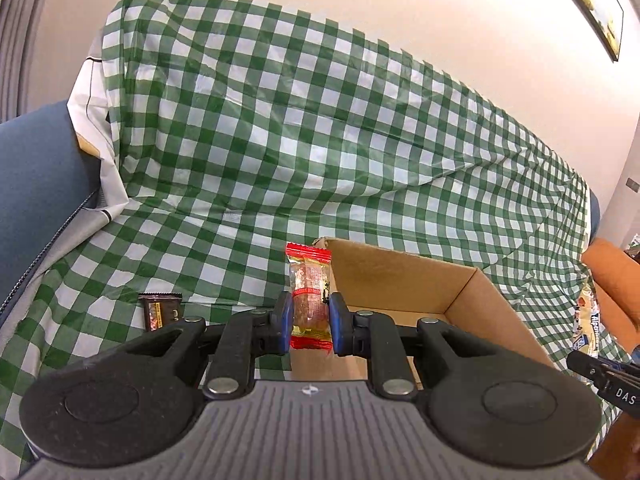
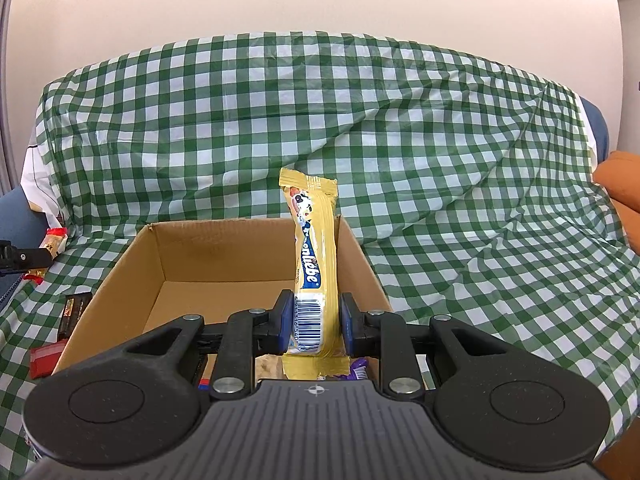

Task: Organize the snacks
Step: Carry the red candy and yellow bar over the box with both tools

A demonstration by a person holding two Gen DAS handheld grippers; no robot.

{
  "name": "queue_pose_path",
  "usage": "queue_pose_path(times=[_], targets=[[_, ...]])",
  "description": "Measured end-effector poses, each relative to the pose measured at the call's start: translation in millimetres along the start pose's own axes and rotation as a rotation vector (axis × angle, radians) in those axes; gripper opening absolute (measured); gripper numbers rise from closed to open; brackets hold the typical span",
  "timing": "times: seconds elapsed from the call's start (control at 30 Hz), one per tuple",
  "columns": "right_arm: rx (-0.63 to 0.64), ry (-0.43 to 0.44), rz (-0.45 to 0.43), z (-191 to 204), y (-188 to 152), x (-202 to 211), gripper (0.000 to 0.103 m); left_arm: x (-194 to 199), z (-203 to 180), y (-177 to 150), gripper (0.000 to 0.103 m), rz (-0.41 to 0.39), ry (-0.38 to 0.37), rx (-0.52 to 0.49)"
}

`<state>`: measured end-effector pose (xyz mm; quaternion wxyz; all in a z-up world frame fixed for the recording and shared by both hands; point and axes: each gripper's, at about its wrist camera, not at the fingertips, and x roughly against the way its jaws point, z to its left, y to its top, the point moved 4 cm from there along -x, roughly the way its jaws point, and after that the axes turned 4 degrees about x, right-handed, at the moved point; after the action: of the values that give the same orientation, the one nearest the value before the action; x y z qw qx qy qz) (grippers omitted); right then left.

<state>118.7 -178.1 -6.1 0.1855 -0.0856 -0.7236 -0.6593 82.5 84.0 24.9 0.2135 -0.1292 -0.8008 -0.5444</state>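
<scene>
My left gripper is shut on a small red-ended clear snack packet, held upright at the near left corner of an open cardboard box. The right gripper is shut on a tall yellow snack bar, upright over the near side of the same box. Each hand shows in the other's view: the left gripper with its red packet at the far left, the yellow bar and right gripper's fingers at the right edge.
A green-and-white checked cloth covers the seat and backrest. Left of the box lie a dark brown snack and a red packet. The dark snack also shows in the left wrist view. An orange cushion sits at the right.
</scene>
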Motion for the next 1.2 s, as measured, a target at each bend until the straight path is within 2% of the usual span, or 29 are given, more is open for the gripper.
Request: queue_pose_path(times=[1.2], targets=[[0.009,-0.003,-0.002,3,1,0,0.026,2,-17,-7,0.021,-0.033,-0.092,-0.053]])
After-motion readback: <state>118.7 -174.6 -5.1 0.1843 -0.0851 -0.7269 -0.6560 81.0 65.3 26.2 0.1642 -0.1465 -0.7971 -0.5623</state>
